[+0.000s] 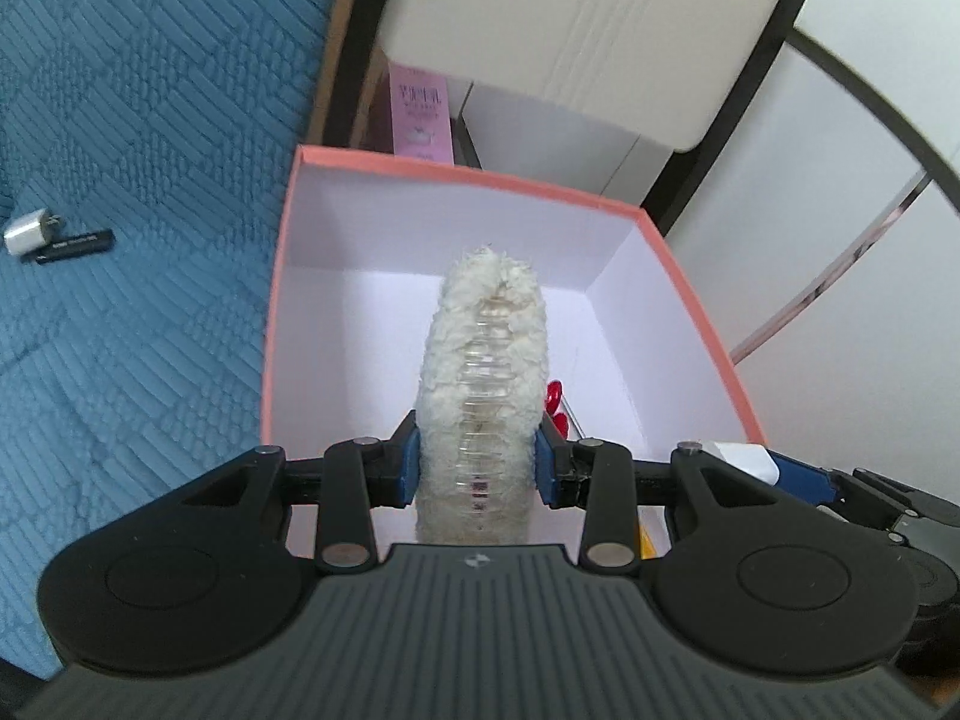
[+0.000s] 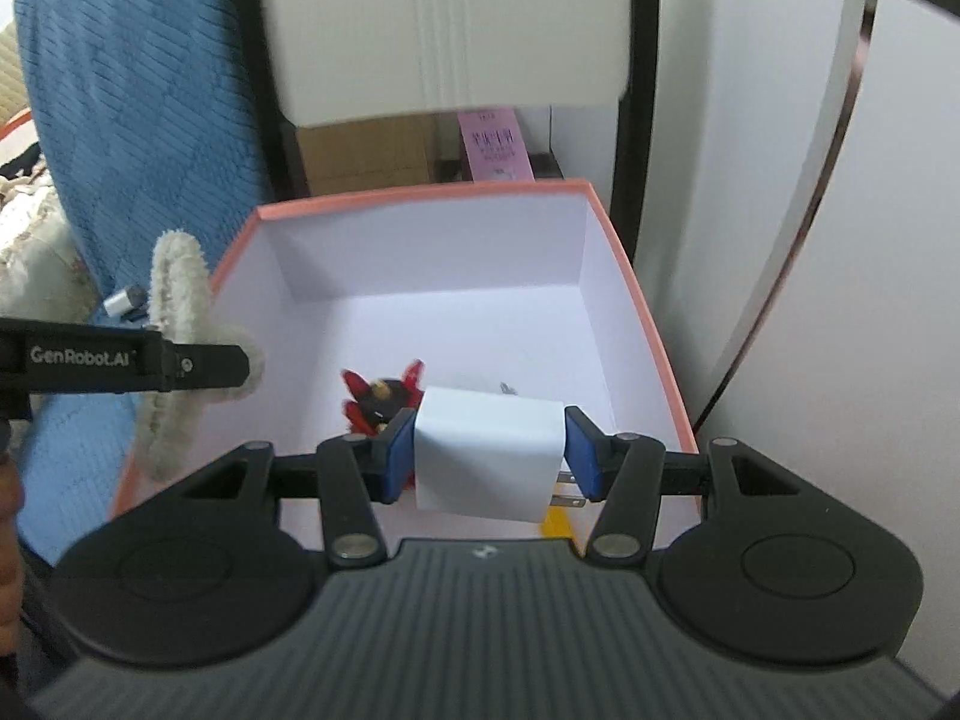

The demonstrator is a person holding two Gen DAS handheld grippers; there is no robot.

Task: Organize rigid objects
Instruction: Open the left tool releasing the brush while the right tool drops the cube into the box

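Open pink-rimmed box [image 2: 624, 276] below and ahead of both grippers, white inside, set against the blue quilted cover [image 1: 150, 120]. Fluffy white hair clip [image 1: 483, 396] clamped edge-on in the left gripper [image 1: 477, 462], long axis running straight out from the jaws toward the far wall of the box, tip already over the white floor. White charger block [image 2: 489, 456] pinched across its width in the right gripper [image 2: 489, 459], prongs pointing right toward one pad, hanging over the near part of the box. Red and black figure [image 2: 378, 399] lying on the box floor just beyond the charger, so likely best to let go clear of it. Right gripper probably the deeper over the box; left off to its side near the left wall. Spare white plug [image 1: 30, 231] and black stick [image 1: 75, 246] out on the cover, well apart from the box.
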